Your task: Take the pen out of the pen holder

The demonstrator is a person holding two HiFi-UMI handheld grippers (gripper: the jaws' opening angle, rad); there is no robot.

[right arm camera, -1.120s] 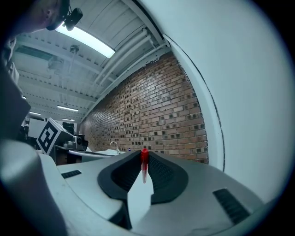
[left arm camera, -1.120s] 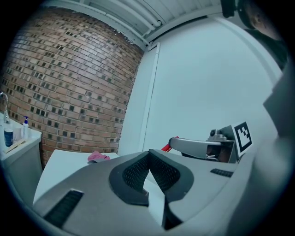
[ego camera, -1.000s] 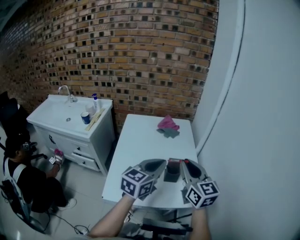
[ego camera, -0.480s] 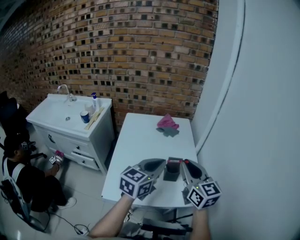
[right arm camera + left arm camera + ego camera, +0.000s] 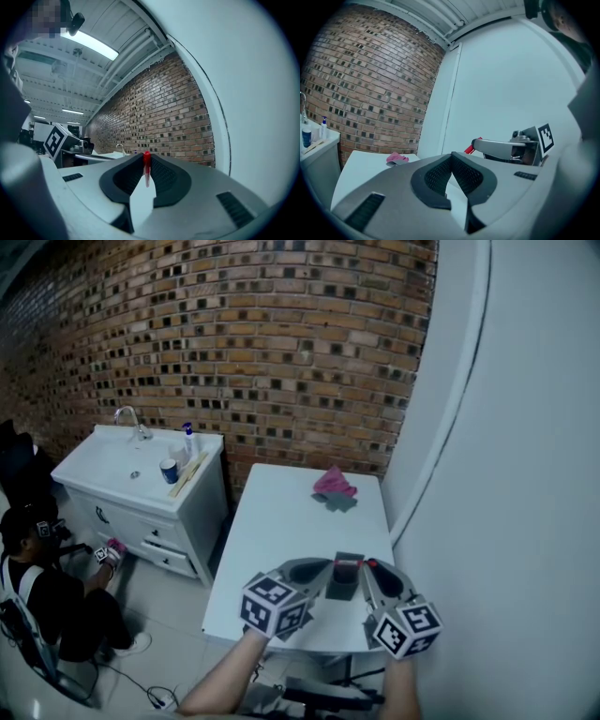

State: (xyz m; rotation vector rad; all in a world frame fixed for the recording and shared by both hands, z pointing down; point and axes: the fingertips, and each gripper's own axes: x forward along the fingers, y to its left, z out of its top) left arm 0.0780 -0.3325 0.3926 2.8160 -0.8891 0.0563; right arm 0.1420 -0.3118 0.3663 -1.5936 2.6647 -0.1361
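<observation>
- Fingers point(image 5: 166, 178) of the right gripper point(image 5: 146, 158) were narrowed onto a red pen point(image 5: 147, 169), pinched right at their tips.
- In the right gripper view the pen's red end sat at the tips, and its pale barrel ran down between the dark pads.
- Fingers point(image 5: 431, 176) of the left gripper point(image 5: 451, 157) were closed tip to tip, with nothing held between them.
- In the head view both grippers lay low over the near edge of a white table point(image 5: 286, 521), one on each side of a dark pen holder point(image 5: 344, 587).
- The left gripper's tips were just beside the holder's left side, and the right gripper's tips were just beside its right side.
- The pen's red end showed just beside the holder's upper right rim; whether its lower end was inside the holder could not be told.
- A pink cloth point(image 5: 335, 486) lay at the far end of the table, well apart from the holder.
- Left of the table stood a white sink cabinet point(image 5: 155, 535) with a faucet point(image 5: 131, 421), a blue cup point(image 5: 170, 472) and a bottle point(image 5: 188, 442) on top.
- A person point(image 5: 47, 601) sat on the floor near the cabinet's left end.
- A brick wall point(image 5: 281, 352) ran behind the table and the cabinet.
</observation>
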